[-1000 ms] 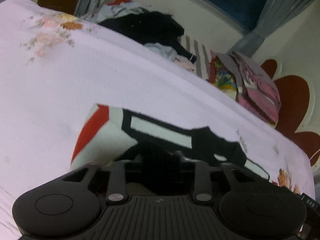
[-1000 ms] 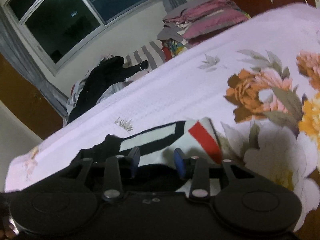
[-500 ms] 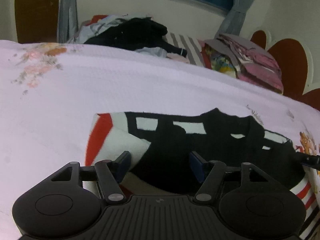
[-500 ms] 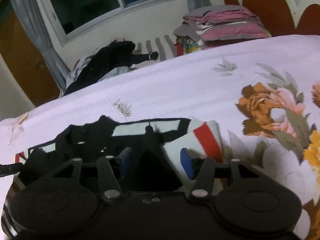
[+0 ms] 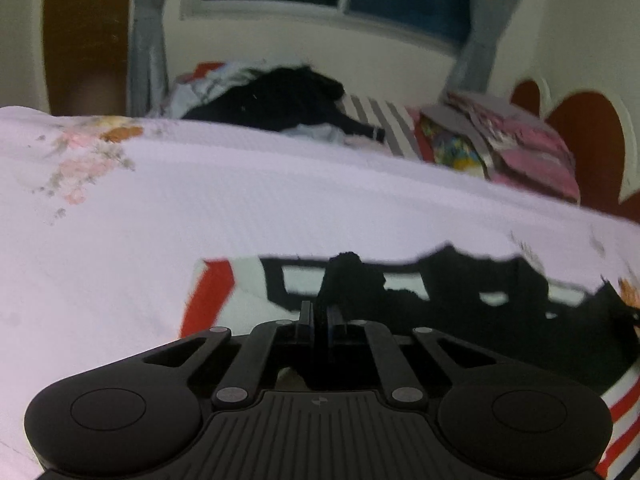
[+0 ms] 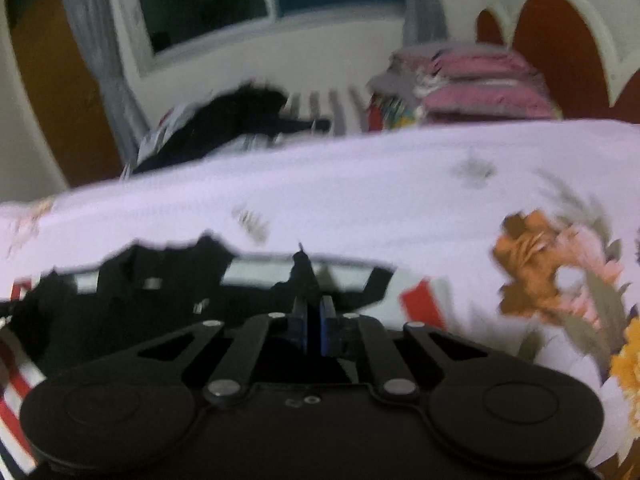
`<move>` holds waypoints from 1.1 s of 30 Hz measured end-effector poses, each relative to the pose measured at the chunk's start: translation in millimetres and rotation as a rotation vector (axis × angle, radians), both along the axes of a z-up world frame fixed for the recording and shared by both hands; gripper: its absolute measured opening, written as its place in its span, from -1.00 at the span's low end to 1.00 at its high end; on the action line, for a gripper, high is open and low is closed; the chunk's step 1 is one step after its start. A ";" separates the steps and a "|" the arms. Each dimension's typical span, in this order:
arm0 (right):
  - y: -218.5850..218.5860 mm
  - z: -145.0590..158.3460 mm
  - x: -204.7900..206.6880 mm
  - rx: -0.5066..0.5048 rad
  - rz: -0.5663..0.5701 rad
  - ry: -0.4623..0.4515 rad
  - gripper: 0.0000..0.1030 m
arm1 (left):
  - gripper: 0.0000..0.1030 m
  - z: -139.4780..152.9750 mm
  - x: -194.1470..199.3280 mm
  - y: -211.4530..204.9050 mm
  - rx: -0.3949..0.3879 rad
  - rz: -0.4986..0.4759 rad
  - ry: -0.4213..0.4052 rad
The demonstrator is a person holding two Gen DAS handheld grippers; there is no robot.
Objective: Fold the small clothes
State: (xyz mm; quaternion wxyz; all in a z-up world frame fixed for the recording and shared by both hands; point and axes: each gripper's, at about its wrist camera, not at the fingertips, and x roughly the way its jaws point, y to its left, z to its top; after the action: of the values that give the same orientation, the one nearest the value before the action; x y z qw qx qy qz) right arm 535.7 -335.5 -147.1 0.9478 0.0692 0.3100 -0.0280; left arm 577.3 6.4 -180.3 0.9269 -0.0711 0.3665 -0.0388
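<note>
Left wrist view: left gripper pinches black fabric of the garment, which lies on the bed.
Right gripper: pressed on the same garment's edge.
Progress: judged mid-fold; sleeve end tucked, body unfolded.
Surroundings: clothes pile, folded stack well apart; nothing blocking.

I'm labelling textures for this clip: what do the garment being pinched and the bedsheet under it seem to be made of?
Garment: looks like soft, matte knit or jersey, black with white and red panels. It bunches into a small peak where the left tool and the right tool pinch it, so it is thin and limp.
Bedsheet: pale woven cloth, probably cotton, matte with a fine ribbed texture and printed flowers. Blur leaves the fibres uncertain.
</note>
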 end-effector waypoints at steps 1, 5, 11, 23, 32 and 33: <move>-0.7 1.0 0.0 -0.008 -0.007 -0.013 -0.89 | -0.91 0.7 0.6 0.5 0.003 0.008 -0.011; -1.8 -6.2 3.3 -0.027 -0.028 -0.015 -0.90 | -0.91 -6.7 7.2 0.2 0.000 0.039 0.000; -3.5 -22.2 8.2 -0.037 -0.047 0.044 -0.72 | -0.90 -18.6 7.2 -5.2 0.060 0.036 0.026; 52.5 17.1 -32.9 -0.001 0.115 -0.021 -0.38 | -0.89 21.2 -53.0 -20.1 0.016 -0.110 -0.024; 81.9 -15.1 -43.7 -0.090 0.138 0.085 -0.45 | -0.89 -4.4 -71.1 -26.3 0.084 -0.101 0.078; 76.6 -17.2 -45.6 -0.098 0.120 0.089 -0.46 | -0.89 -7.9 -71.4 -20.0 0.081 -0.089 0.085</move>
State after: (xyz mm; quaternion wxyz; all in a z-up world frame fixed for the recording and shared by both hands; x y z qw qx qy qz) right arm 490.1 -258.9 -164.2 0.9353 0.0027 0.3537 0.0104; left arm 505.9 -13.6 -188.2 0.9100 -0.0188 0.4095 -0.0622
